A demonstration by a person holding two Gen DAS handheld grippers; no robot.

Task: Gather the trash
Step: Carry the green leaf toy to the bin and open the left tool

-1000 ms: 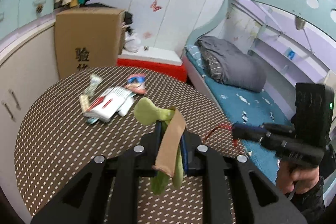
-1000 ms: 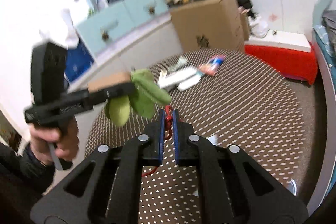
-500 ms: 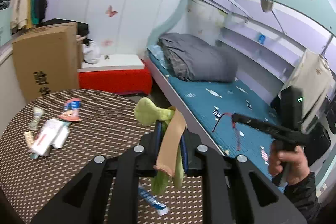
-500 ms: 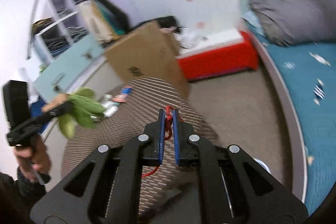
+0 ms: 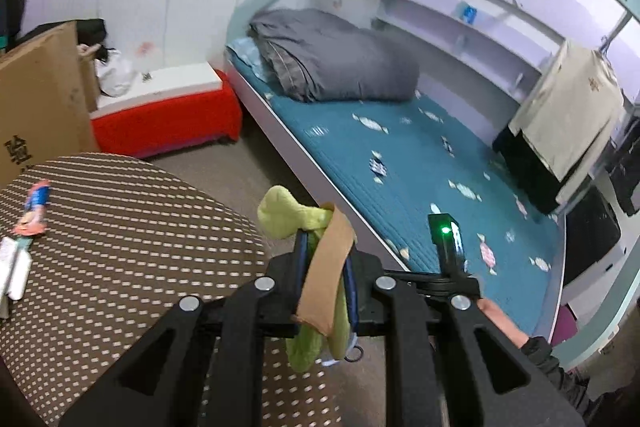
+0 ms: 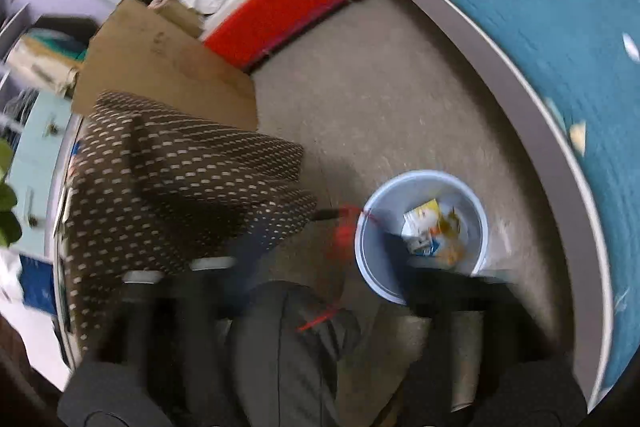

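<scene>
My left gripper (image 5: 325, 259) is shut on a green peel with a tan strip (image 5: 325, 279), held above the edge of the round dotted table (image 5: 120, 239). My right gripper (image 6: 320, 267) is heavily blurred; its fingers look spread wide apart, and a red string (image 6: 347, 227) hangs loose between them beside the rim of a pale blue trash bin (image 6: 372, 267) on the floor. The bin holds yellow and white wrappers (image 6: 428, 231). The right gripper's body (image 5: 446, 247) shows in the left wrist view, low on the right.
Wrappers (image 5: 34, 207) lie at the table's left edge. A cardboard box (image 5: 40, 99) and a red bench (image 5: 168, 119) stand behind the table. A bed with a teal sheet (image 5: 400, 163) runs along the right. Carpet floor (image 6: 380, 87) lies between table and bed.
Both views have swung right, away from the table toward the bed. My right gripper has tipped down over the trash bin, its fingers have spread, and the red string has come free.
</scene>
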